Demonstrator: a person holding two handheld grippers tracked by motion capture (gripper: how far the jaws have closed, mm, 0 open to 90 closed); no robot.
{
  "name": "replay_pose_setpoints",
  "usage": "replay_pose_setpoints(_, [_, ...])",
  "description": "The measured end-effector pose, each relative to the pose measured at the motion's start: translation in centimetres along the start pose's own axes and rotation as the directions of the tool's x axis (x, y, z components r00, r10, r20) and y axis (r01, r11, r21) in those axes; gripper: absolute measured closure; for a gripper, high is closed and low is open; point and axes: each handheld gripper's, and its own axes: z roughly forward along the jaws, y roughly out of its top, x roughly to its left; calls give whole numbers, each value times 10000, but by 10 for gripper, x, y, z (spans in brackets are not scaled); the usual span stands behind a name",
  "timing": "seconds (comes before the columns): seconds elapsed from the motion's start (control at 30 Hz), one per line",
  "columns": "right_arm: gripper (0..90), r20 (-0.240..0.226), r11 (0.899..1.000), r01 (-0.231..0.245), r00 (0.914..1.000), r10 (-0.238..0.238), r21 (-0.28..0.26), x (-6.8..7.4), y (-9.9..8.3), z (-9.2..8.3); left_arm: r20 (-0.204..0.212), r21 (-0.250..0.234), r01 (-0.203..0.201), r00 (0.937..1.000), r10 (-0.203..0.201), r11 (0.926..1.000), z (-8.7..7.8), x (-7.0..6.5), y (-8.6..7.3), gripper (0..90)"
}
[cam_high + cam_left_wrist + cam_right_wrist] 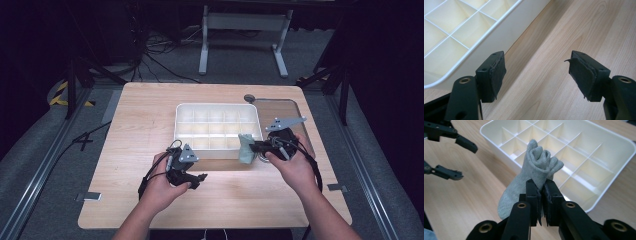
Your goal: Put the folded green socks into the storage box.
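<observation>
The right tongs [541, 202] are pinching a rolled pale grey-green sock [536, 170]: the two black jaws stand almost together with a fold of the knit squeezed between them, and the cuff end bunches up above the tips. In the high view the sock [245, 149] hangs at the near right corner of the white divided tray [218, 106], which sits toward the middle of the worktop [150, 110], a little nearer its far edge. The sock appears to hang clear of the wood, against the tray's near wall, though whether it touches that wall I cannot tell.

The left tongs [537, 75] are spread wide with nothing between them, held low over bare wood just beside the tray's near left corner [461, 65]. In the high view they [201, 178] rest near the middle of the worktop's near half, apart from the sock.

The step in hand looks like carrying the sock to the tray for sorting into one of its cells. Every compartment in sight is unfilled, so any would serve; the cells at the near right corner are closest. The next move calls for bringing the roll up over the rim, centring it above one cell so the dividers do not catch it, lowering it in, and only then parting the jaws. The bundle looks about as wide as a cell, so a slightly tilted entry may snag on a divider.
</observation>
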Motion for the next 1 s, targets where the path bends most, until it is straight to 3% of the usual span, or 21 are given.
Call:
replay_pose_setpoints(0.23, [830, 445, 9997, 233, 9987, -228, -103, -16, 12, -4, -98, -75, 139, 9999, -139, 9999, -5, 4, -4, 296])
replay_pose_setpoints(0.43, [829, 556, 9997, 222, 9982, -215, -123, -27, 20, -4, -234, -120, 271, 9994, -273, 9996, -12, 6, -8, 297])
replay_pose_setpoints(0.53, [829, 623, 9998, 142, 9979, -149, 114, -32, 26, -2, -228, -104, 378, 9990, -381, 9992, -15, 6, -11, 343])
replay_pose_setpoints(0.73, [829, 999, 9971, 288, 9944, -359, 708, -41, 35, 8, -382, -73, 493, 9980, -496, 9988, -21, 9, -17, 341])
replay_pose_setpoints(1.0, [829, 1328, 9902, 473, 9890, -649, 1316, -52, 34, 27, -468, -63, 690, 9965, -692, 9976, -24, 9, -22, 338])
